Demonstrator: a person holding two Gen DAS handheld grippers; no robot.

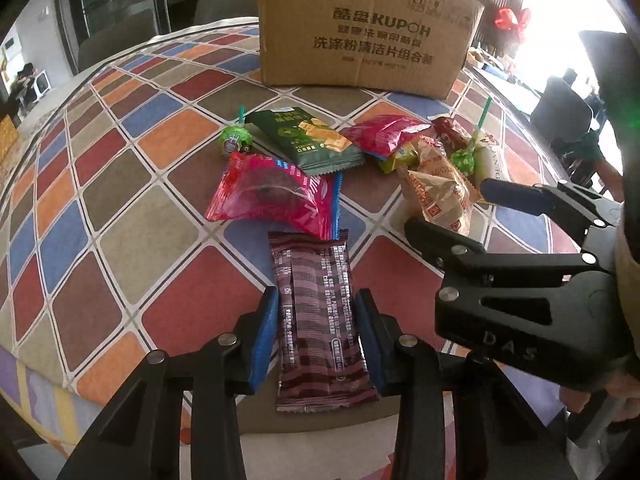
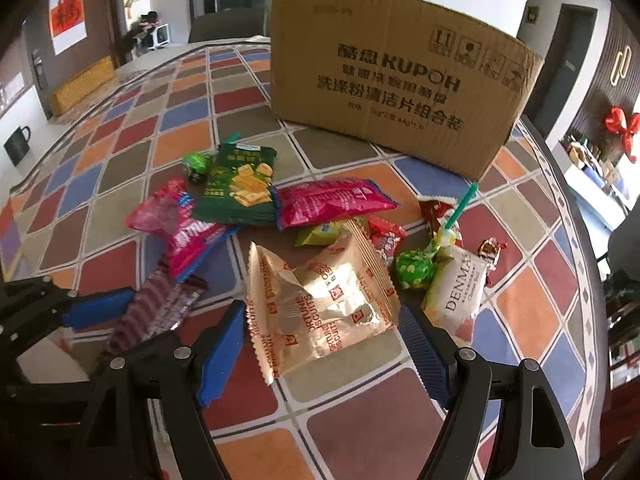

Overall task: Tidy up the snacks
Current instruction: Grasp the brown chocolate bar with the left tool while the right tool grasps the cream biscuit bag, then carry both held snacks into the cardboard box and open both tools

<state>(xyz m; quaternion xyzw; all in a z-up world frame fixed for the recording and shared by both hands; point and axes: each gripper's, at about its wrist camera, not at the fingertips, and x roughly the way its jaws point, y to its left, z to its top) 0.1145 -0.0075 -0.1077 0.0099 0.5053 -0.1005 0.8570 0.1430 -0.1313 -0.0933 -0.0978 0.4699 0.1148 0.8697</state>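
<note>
We see a long maroon wafer packet (image 1: 320, 320) lying flat on the chequered tablecloth (image 1: 120, 208), its long axis running straight away from the left wrist camera toward the cardboard box (image 1: 360, 28) at the far side of the table. Its near end reaches between and behind the fingertips; its far end touches the pink transparent wrapper (image 1: 272, 196).

We note that the left gripper (image 1: 316, 320) is tilted steeply downward, its blue pads (image 1: 264, 340) flanking the packet on either long edge. The jaws stand narrow and lie against or just beside the packet's sides; we cannot tell whether they actually press it.

We see the right gripper (image 2: 320, 336) likewise pitched down, entering from the right in the left wrist view. Its jaws stand wide apart, one pad (image 2: 224, 344) to each side of the golden fortune-biscuit bag (image 2: 320, 304), which lies crumpled on the cloth with its longer side across the view. The pads are close to the bag's edges but not visibly squeezing it.

Beyond these we find the remaining snacks in a loose cluster before the box: a green cracker packet (image 2: 240, 188), a magenta pouch (image 2: 332, 200), a green lollipop (image 2: 414, 268) beside a white Denmark-labelled packet (image 2: 456, 296), and small red sweets (image 2: 384, 236).
</note>
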